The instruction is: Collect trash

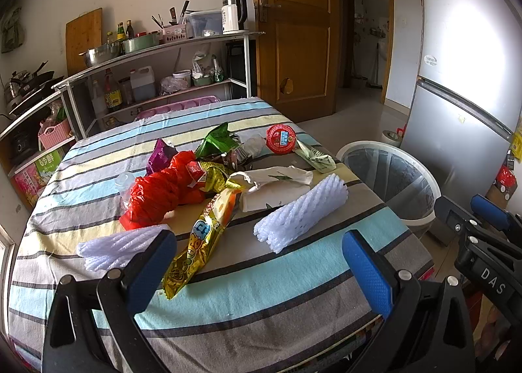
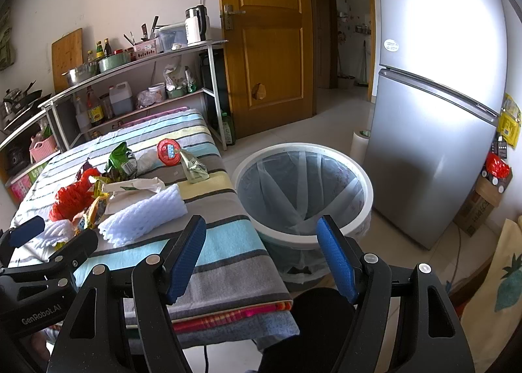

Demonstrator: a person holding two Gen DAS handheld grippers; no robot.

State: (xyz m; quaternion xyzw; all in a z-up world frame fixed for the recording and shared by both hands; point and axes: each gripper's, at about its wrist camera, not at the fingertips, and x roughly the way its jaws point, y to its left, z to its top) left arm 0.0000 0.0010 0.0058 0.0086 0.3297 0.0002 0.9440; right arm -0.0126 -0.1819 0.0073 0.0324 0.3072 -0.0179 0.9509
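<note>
The trash is heaped on the table [image 1: 293, 278], with one foam net [image 1: 301, 211] at its near right, a second net [image 1: 117, 247] at its near left and a long wrapper [image 1: 199, 239] between them. A bin [image 2: 305, 192] is set on the floor just right of the table, before the fridge [image 2: 434, 131]. Shelves [image 1: 156, 56] are placed behind the table, left of the door [image 1: 297, 30].

A home kitchen is showing here: a metal shelf rack [image 1: 156, 56] is holding pots, oil bottles and a kettle [image 1: 234, 13], a fridge [image 2: 434, 131] is standing by a wooden door [image 2: 267, 34], and what is probably a bathroom is showing beyond.
</note>
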